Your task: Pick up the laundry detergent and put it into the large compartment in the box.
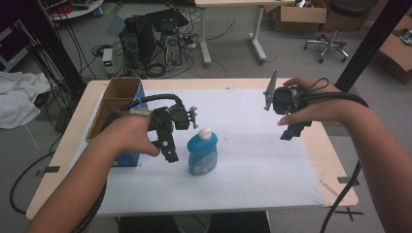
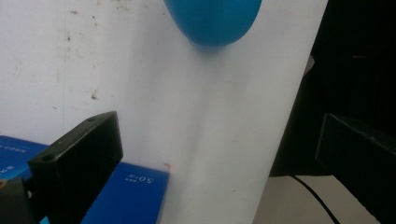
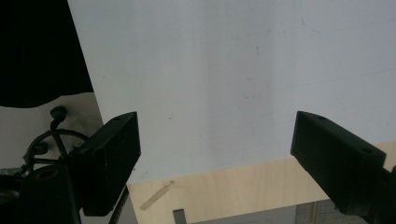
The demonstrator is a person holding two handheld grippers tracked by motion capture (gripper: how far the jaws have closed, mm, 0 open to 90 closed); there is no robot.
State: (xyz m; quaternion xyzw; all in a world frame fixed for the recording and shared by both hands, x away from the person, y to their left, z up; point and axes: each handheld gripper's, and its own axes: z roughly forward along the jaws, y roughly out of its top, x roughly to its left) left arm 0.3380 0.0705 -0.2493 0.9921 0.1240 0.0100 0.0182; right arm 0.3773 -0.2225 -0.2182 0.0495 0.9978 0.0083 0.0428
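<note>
High view, starting at my edge of the table: both my forearms come in from below, and my left gripper point(image 1: 170, 145) hangs just beside the blue bottle point(image 1: 202, 154), with its tips pointing down and back toward me. The bottle lies on the white sheet point(image 1: 252, 165), a little left of the middle. Its long axis runs almost straight away from me, with the rounded base nearer me and the white cap point(image 1: 205, 133) at the far end. From my left jaws the bottle lies just off to the right, close but not touching.

In the left gripper view my jaws stand wide apart with nothing between them, and the bottle's blue base point(image 2: 212, 21) sits ahead, beyond their reach. By my judgement the coming grip turns on this: I must swing the left jaws across the bottle's width, not along its length.

My left hand point(image 1: 128, 136) is curled over the handle, wrist bent. Behind it the blue box point(image 1: 127, 159) and the cardboard box point(image 1: 114, 99) sit at the table's left edge.

Farther off, my right gripper point(image 1: 291, 132) hovers well apart from the bottle, over the sheet's right edge, jaws spread and empty. My left is clearly the nearer.
</note>
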